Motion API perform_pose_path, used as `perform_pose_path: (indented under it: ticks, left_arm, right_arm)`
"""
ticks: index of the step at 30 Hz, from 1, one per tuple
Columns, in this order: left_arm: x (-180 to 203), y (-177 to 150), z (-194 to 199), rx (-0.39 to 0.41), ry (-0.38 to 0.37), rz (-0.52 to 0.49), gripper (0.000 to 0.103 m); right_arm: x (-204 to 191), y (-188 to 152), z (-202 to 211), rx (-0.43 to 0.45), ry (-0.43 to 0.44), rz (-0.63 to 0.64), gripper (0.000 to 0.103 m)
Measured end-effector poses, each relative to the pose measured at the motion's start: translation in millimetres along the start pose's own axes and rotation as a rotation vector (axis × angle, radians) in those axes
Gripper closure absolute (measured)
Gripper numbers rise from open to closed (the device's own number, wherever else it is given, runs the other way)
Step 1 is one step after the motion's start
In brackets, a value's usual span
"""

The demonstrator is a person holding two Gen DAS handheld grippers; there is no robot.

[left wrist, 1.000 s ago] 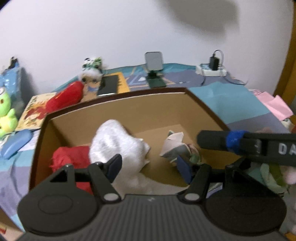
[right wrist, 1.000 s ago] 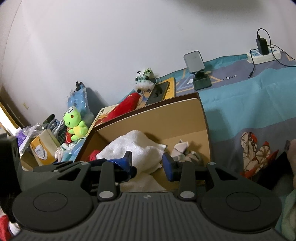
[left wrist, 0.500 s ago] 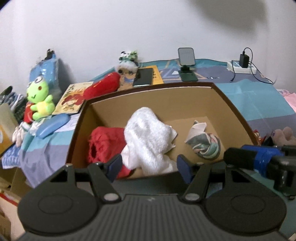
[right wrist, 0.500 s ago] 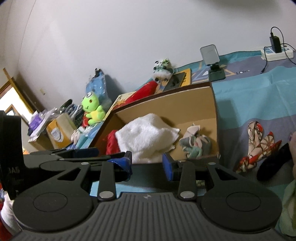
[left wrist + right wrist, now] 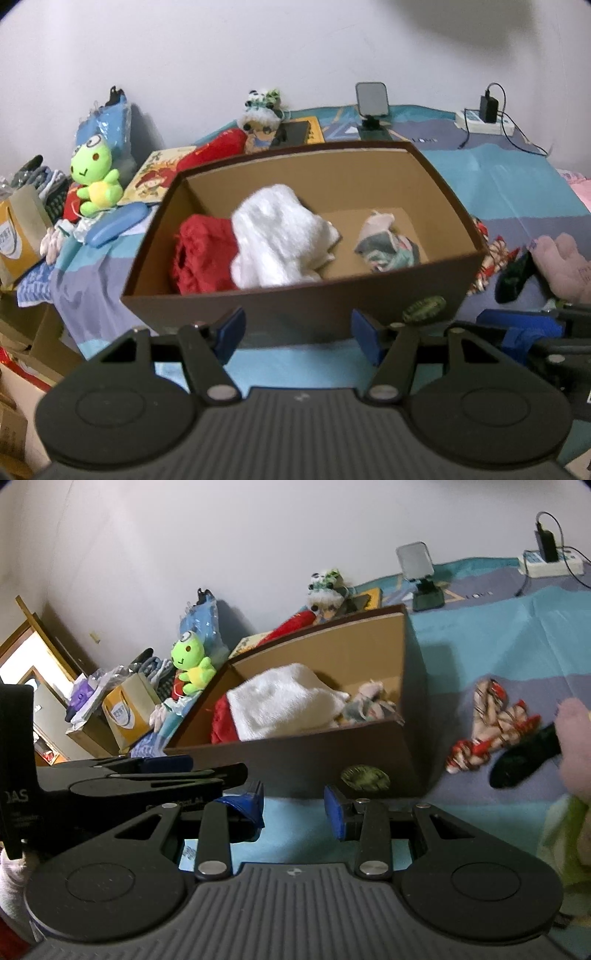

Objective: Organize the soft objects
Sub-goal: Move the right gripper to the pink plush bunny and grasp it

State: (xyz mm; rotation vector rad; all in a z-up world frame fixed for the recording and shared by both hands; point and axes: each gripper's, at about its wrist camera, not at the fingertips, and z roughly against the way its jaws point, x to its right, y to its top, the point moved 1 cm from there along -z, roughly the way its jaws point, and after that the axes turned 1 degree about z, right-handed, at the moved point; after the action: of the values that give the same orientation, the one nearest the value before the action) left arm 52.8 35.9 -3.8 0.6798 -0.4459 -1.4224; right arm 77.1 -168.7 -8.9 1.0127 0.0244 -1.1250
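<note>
Both tools — left [image 5: 297, 334], right [image 5: 293, 812] — agape, empty, near cardboard box [image 5: 369, 310].

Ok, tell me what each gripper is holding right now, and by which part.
Nothing. The left gripper and right gripper both stand open and empty in front of the cardboard box.

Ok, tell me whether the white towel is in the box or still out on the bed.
In. The white towel lies bunched inside the cardboard box, between a red cloth and a patterned cloth.
</note>
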Motion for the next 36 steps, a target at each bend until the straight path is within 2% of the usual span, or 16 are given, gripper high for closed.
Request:
perform_pose_path:
  ticks: [8,17,28,36]
  left_arm:
    - [40,-15,-2,-0.035,-0.066,-0.037,0.042]
    - [100,-15,-3,-0.044,-0.23,-0.108,0.042]
    - [172,-3,1,-0.045,-0.407,-0.206,0.03]
    - [212,5,-1,-0.065,-0.464,-0.263,0.027]
  right_arm:
    - [31,-15,21,-0.008,-0.045,-0.051,0.083]
    - [77,-23,63,0.057,-0.141,-0.129,0.083]
    - [129,-29,128,0.175,-0.252,-0.256,0.083]
    - [157,-29,146,0.223,-0.304,-0.316,0.082]
